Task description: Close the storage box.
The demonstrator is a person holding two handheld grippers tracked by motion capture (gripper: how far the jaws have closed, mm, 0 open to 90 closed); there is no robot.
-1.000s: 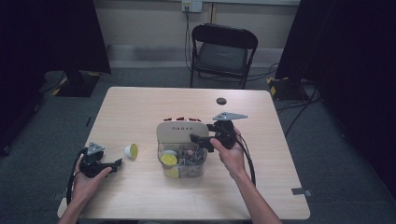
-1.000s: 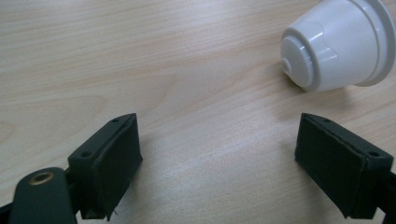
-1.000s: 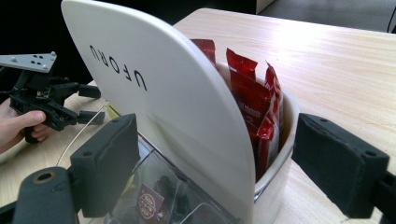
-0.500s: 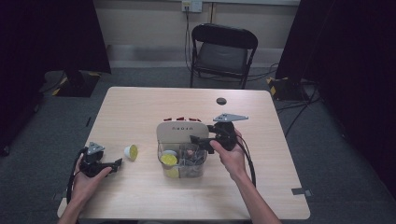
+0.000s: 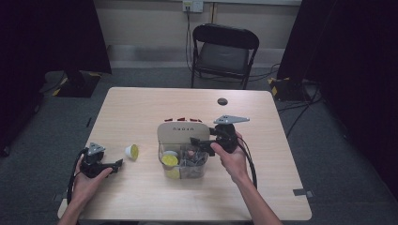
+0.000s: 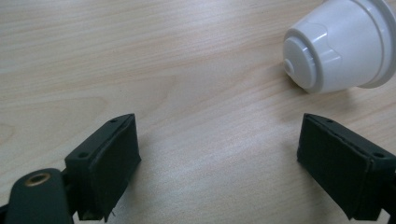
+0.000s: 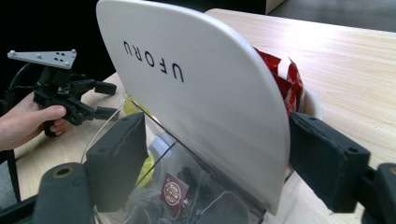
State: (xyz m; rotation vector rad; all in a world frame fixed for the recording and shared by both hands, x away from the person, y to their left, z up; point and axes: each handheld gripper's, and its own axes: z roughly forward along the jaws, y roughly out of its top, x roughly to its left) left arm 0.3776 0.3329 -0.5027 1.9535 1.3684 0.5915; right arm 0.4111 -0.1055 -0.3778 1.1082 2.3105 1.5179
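A white organizer (image 5: 183, 129) with a tall panel marked UFORU (image 7: 196, 93) stands mid-table. Its clear front bin (image 5: 184, 164) holds yellow-lidded capsules and small packets, and red packets (image 7: 280, 74) sit behind the panel. My right gripper (image 5: 196, 142) is open at the organizer's right side, one jaw on each side of the panel (image 7: 217, 126). A white capsule with a yellow lid (image 5: 132, 151) lies on its side on the wood, base toward the left gripper (image 6: 341, 44). My left gripper (image 5: 116, 164) rests open just short of the capsule, with bare table between its jaws (image 6: 219, 130).
A small black round object (image 5: 222, 101) lies near the table's far edge. A black folding chair (image 5: 225, 47) stands beyond the table. The left hand and its gripper (image 7: 105, 100) appear past the bin in the right gripper view.
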